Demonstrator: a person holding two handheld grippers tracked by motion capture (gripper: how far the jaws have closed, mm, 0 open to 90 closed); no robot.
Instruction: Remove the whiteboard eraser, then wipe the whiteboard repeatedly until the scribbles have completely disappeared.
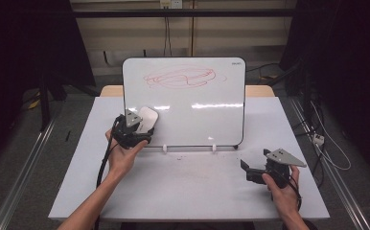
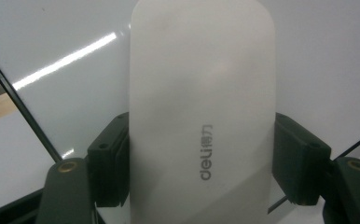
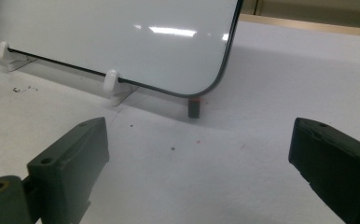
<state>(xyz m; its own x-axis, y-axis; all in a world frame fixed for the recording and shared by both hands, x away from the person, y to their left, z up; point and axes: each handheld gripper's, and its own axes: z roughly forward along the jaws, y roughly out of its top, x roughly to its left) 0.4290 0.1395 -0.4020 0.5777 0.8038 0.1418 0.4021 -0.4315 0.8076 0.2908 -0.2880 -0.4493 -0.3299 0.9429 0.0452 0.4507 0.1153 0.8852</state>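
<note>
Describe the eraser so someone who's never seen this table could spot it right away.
Find the whiteboard standing on the table. At its lower left corner, the left gripper clamps the eraser: a pale rounded block, unlike the red scribble higher up.

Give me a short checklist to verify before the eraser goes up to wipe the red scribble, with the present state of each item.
1. Left tool shut on the eraser, a pad at each side: ok.
2. Eraser face flat on the whiteboard: cannot tell.
3. Red scribble above the eraser, nothing on the board between them: ok.
4. Board seated in its white clips: ok.
5. Right tool open, low on the table, apart from the board: ok.
</note>
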